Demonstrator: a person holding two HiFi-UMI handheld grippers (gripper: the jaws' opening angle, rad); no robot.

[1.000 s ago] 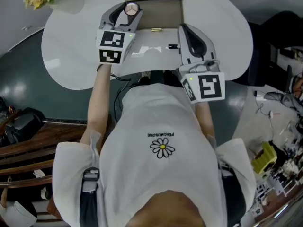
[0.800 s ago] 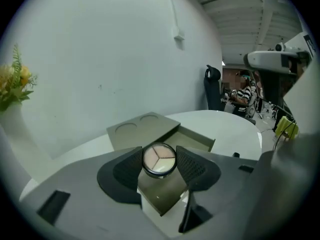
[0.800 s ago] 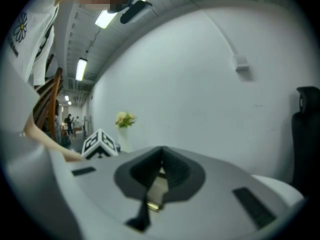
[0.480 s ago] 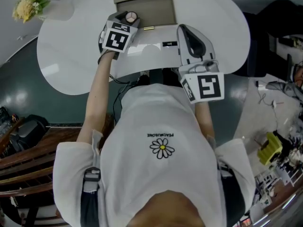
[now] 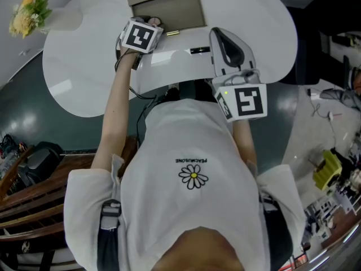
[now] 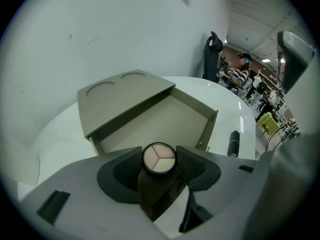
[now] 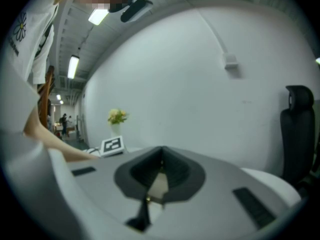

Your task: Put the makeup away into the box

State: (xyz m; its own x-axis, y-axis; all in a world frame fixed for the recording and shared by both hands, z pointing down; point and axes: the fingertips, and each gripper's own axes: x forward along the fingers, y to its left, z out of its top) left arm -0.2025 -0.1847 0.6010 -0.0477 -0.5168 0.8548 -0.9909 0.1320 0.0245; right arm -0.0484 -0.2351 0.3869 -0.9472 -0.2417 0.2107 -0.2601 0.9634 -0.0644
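On the white desk (image 5: 73,66) an open olive box (image 6: 165,121) is set. A round makeup compact (image 6: 159,159) is gripped by the left tool (image 6: 160,165) over the box's near edge; the right tool (image 7: 161,170) is seen closed, empty.

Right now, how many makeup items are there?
3: round compact in the left gripper, gold tube beside the box, black tube on the table. More may be hidden.

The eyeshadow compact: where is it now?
Left gripper view: the compact is clamped in the left gripper's jaws, at the near edge of the open box.
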